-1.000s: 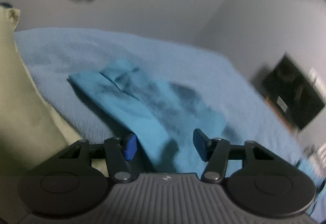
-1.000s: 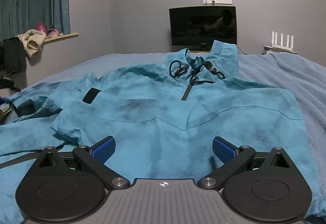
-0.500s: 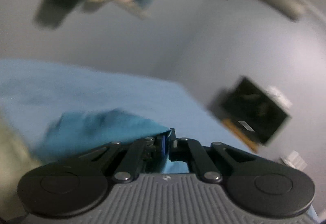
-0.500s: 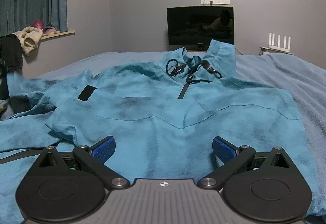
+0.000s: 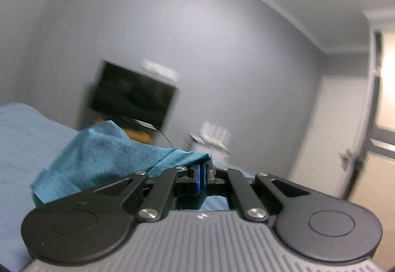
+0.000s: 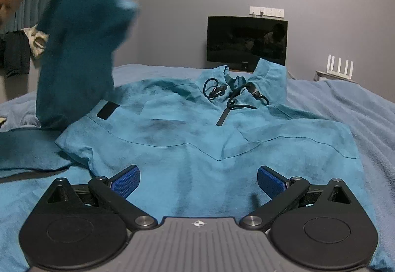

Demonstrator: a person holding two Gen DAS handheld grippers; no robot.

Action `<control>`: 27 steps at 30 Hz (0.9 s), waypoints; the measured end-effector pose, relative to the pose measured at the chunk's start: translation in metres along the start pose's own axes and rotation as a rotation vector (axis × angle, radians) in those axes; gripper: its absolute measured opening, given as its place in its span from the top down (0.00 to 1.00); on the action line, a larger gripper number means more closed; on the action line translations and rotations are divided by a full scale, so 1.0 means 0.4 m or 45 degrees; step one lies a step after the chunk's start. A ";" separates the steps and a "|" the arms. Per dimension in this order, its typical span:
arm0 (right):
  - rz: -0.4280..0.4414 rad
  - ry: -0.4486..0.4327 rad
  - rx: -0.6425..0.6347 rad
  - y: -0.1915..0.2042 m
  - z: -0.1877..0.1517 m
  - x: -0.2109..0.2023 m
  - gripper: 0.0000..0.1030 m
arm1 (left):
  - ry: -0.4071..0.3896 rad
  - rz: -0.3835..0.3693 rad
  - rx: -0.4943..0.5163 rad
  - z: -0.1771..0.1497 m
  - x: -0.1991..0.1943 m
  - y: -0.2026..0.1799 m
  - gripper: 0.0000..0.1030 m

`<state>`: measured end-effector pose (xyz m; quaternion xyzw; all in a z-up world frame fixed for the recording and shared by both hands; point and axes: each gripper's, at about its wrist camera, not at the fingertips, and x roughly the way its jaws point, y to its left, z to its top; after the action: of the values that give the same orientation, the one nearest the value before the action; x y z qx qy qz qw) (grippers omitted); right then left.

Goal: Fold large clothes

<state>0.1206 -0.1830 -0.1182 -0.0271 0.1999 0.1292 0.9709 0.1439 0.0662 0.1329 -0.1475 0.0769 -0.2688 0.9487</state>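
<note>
A large teal hooded jacket (image 6: 197, 138) lies front up on the bed, its hood and black drawcords (image 6: 232, 94) toward the far wall. My left gripper (image 5: 201, 173) is shut on the end of the jacket's sleeve (image 5: 106, 148), with cloth bunched over its left finger. In the right wrist view that sleeve (image 6: 79, 49) hangs raised high at the left, blurred, and the left gripper itself is hidden there. My right gripper (image 6: 198, 180) hovers open low over the jacket's lower front, with nothing between its pads.
A light blue blanket (image 6: 358, 109) covers the bed. A dark screen (image 6: 246, 42) hangs on the far wall, with a white router (image 6: 339, 67) to its right. Clothes (image 6: 22, 49) pile on a sill at the left. A person's head shows at the top left corner.
My left gripper closed on the sleeve end, then swung up and to the right, lifting the sleeve off the bed. The right gripper stayed where it was, open.
</note>
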 end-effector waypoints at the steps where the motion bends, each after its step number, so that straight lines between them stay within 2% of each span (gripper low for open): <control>1: -0.001 0.006 0.000 -0.002 -0.002 0.002 0.01 | 0.033 -0.019 0.003 -0.031 0.028 -0.028 1.00; 3: -0.002 0.014 0.010 -0.007 -0.004 0.003 0.01 | 0.164 -0.069 -0.030 -0.096 0.088 -0.063 1.00; 6: -0.008 0.014 0.034 -0.017 -0.004 0.004 0.01 | 0.414 -0.047 -0.063 -0.189 0.157 -0.077 1.00; 7: -0.008 0.013 0.043 -0.021 -0.004 0.005 0.00 | 0.474 -0.031 -0.066 -0.211 0.167 -0.072 0.92; 9: -0.007 0.015 0.056 -0.027 -0.006 0.006 0.01 | 0.534 -0.003 -0.081 -0.244 0.158 -0.080 0.72; 11: -0.002 0.016 0.062 -0.030 -0.006 0.008 0.00 | 0.515 0.023 -0.121 -0.255 0.120 -0.045 0.34; 14: 0.014 0.009 0.056 -0.031 -0.006 0.007 0.01 | 0.350 0.147 -0.242 -0.241 0.011 0.007 0.06; 15: 0.026 0.004 0.052 -0.030 -0.006 0.005 0.01 | 0.308 0.193 -0.276 -0.241 -0.013 0.027 0.06; 17: 0.064 -0.012 0.048 -0.027 -0.002 -0.001 0.01 | 0.293 0.324 -0.303 -0.255 -0.059 0.058 0.06; 21: 0.161 -0.083 0.003 -0.004 0.008 -0.027 0.01 | 0.334 0.634 -0.228 -0.276 -0.067 0.137 0.06; 24: 0.129 -0.127 -0.127 0.037 0.010 -0.038 0.03 | 0.394 0.711 -0.234 -0.317 -0.067 0.180 0.06; 27: 0.095 -0.152 -0.314 0.083 0.002 -0.030 0.13 | 0.489 0.741 -0.240 -0.362 -0.039 0.203 0.06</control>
<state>0.1017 -0.1539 -0.1128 -0.1310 0.1254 0.1902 0.9649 0.1378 0.1060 -0.0288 -0.1532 0.3170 -0.0021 0.9360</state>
